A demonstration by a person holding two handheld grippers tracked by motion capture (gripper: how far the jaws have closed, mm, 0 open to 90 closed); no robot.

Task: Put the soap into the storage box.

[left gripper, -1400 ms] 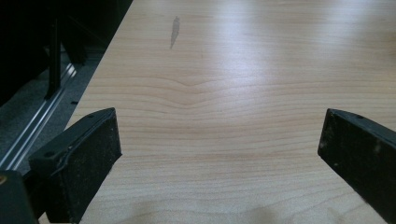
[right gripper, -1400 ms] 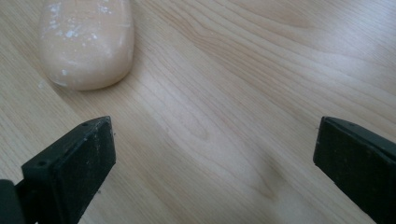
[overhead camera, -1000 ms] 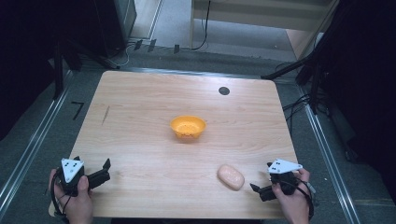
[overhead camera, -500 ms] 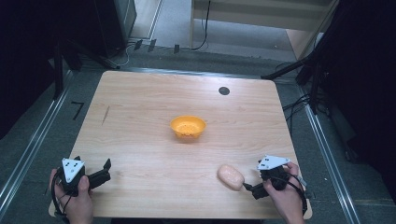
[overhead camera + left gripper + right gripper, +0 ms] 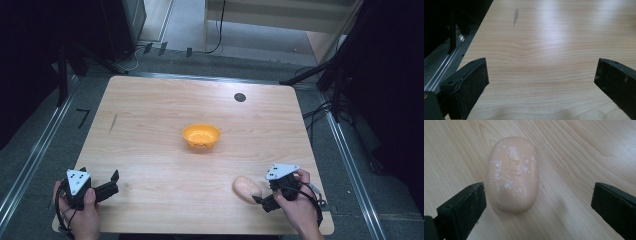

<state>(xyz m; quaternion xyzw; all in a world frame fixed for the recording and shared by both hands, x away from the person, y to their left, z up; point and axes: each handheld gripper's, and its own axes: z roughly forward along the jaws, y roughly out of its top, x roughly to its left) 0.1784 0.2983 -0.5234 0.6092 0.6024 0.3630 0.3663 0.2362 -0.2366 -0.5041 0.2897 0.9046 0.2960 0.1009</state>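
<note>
The pale pink oval bar of soap (image 5: 247, 189) is seen lying flat on the light wooden counter (image 5: 165, 120), at the lower right of the high view. In the right gripper view the soap (image 5: 512, 173) sits in the centre left of the frame, its top dotted with white specks, its near end reaching in between the two black jaws. The left-hand jaw in that frame is found just beside the bar's edge; whether it touches cannot be told. The other jaw stands well apart from it. So the right gripper (image 5: 264, 200) is held wide open, with nothing clamped, and is aimed at the soap from the lower right of the high view, a hand wrapped around its body.

Further up, near the middle of the high view, a small orange plastic bowl (image 5: 200, 135) is seen, well apart from the soap. A small dark round mark (image 5: 240, 97) is noted toward the upper right of the counter.

At the lower left of the high view, the left gripper (image 5: 111, 182) is held near the counter's edge. Its jaws are spread wide over bare wood in the left gripper view (image 5: 541, 82).
</note>
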